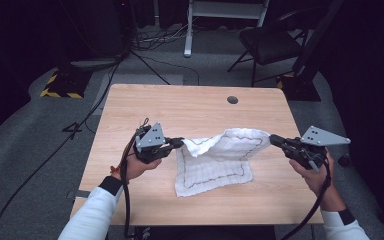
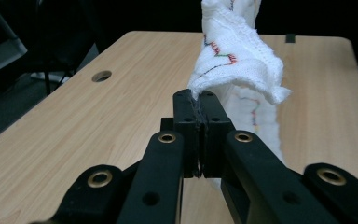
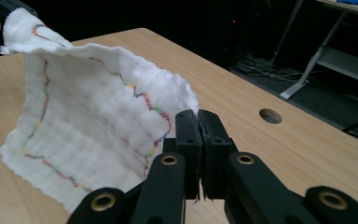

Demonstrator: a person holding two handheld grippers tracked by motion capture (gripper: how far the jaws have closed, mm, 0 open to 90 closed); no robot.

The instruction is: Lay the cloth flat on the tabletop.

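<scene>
Nearest the high cam: two forearms in white sleeves coming in over the desk's near edge, a gripper in each hand. Cloth (image 1: 215, 160) – white, w/ a wavy multicolour stitch line near its border – sits right of centre on the desk (image 1: 130, 110), closer to the near edge than the far one. Its near part lies flat on the wood; its far edge is lifted off the desk and strung between the two grippers, sagging a bit in the middle.

L gripper (image 1: 179, 143): jaws fully closed, pinching the cloth's far-left corner. In the left gripper view (image 2: 196, 95) the pads meet w/ just a thin bit of fabric between them, and the cloth (image 2: 235, 56) bunches up & away from the tips.

R gripper (image 1: 274, 139): jaws also closed tight, nipping the far-right corner. In the right gripper view (image 3: 196, 116) the cloth (image 3: 93, 121) hangs like a wall from the tips down to the desk, stitch line running along its top edge – the L-held corner shows far off at top left.

Outward: round hole (image 1: 232, 100) in the desk near the far edge, right of centre. Beyond the desk, grey floor w/ cables (image 1: 105, 90), a black chair (image 1: 270, 42) far right.
</scene>
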